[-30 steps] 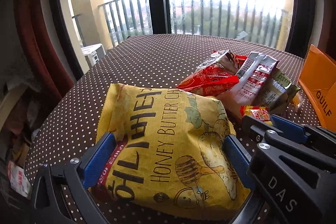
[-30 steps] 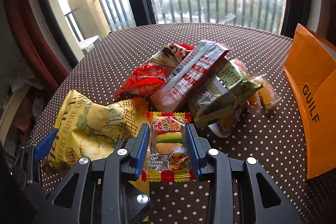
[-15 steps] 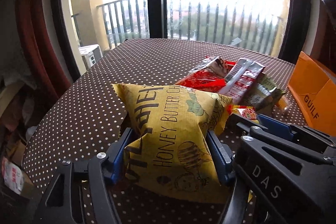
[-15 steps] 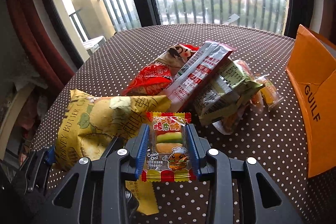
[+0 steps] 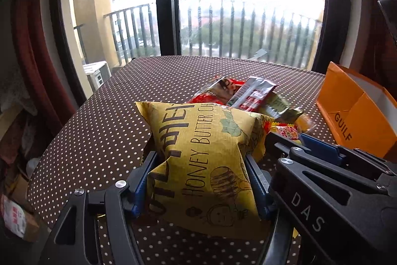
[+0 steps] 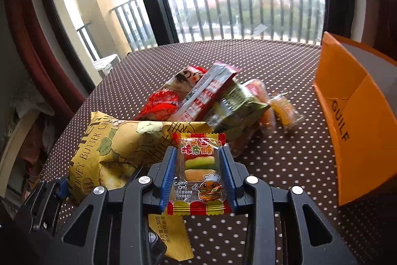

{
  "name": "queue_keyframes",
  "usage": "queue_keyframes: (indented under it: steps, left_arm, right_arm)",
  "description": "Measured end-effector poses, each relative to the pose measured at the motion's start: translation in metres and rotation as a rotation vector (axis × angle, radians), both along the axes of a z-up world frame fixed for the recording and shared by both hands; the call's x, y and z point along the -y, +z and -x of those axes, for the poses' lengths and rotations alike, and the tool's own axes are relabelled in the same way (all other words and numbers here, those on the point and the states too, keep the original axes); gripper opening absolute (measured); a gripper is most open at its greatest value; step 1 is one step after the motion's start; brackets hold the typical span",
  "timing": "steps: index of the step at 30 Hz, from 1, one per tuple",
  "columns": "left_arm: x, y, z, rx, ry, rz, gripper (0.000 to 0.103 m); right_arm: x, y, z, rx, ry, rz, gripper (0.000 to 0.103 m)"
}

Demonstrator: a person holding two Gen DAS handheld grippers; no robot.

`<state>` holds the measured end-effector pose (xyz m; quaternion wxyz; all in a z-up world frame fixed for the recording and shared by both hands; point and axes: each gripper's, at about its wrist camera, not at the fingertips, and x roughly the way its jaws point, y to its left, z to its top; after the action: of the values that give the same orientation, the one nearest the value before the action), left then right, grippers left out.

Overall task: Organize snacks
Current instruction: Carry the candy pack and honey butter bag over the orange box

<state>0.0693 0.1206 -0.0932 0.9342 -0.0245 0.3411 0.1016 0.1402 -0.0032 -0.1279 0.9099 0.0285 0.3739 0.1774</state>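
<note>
Now both claws [image 5: 201, 186] [image 6: 198, 180] level, loaded.

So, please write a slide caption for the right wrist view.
Right gripper holds burger gummy packet above dotted table.

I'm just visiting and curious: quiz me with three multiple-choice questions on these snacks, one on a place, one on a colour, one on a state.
1. Where is the orange box?
A. right of the snack pile
B. left of it
C. under it

2. What colour is the chip bag?
A. blue
B. yellow
C. white

3. How is the right gripper?
A. wide open
B. shut on the burger candy
C. out of view

Answers: 1 A, the box stands at the table's right edge. 2 B, its wrapper is yellow. 3 B, both pads press the candy's sides.
</note>
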Motion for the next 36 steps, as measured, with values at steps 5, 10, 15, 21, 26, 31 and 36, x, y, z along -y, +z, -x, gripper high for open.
queue_keyframes:
  steps: [5, 10, 15, 21, 26, 31, 36]
  left_arm:
    - [0.017, 0.013, 0.005, 0.017, -0.025, 0.002, 0.068]
    - [0.032, 0.029, 0.009, 0.043, -0.053, -0.001, 0.068]
    - [0.043, 0.047, 0.012, 0.072, -0.08, 0.001, 0.068]
    - [0.061, 0.069, 0.015, 0.113, -0.108, -0.016, 0.068]
    - [0.076, 0.081, 0.013, 0.142, -0.143, -0.02, 0.068]
    - [0.092, 0.088, 0.009, 0.166, -0.178, -0.018, 0.068]
    - [0.106, 0.09, -0.002, 0.168, -0.219, -0.016, 0.068]
  right_arm:
    - [0.017, 0.011, 0.007, 0.026, -0.019, -0.011, 0.039]
    - [0.035, 0.028, 0.015, 0.063, -0.038, -0.015, 0.039]
    - [0.052, 0.047, 0.023, 0.108, -0.055, -0.017, 0.039]
    - [0.071, 0.067, 0.027, 0.148, -0.069, -0.029, 0.039]
    - [0.09, 0.081, 0.03, 0.184, -0.096, -0.035, 0.039]
    - [0.108, 0.092, 0.031, 0.22, -0.13, -0.043, 0.039]
    - [0.129, 0.101, 0.026, 0.237, -0.169, -0.048, 0.039]
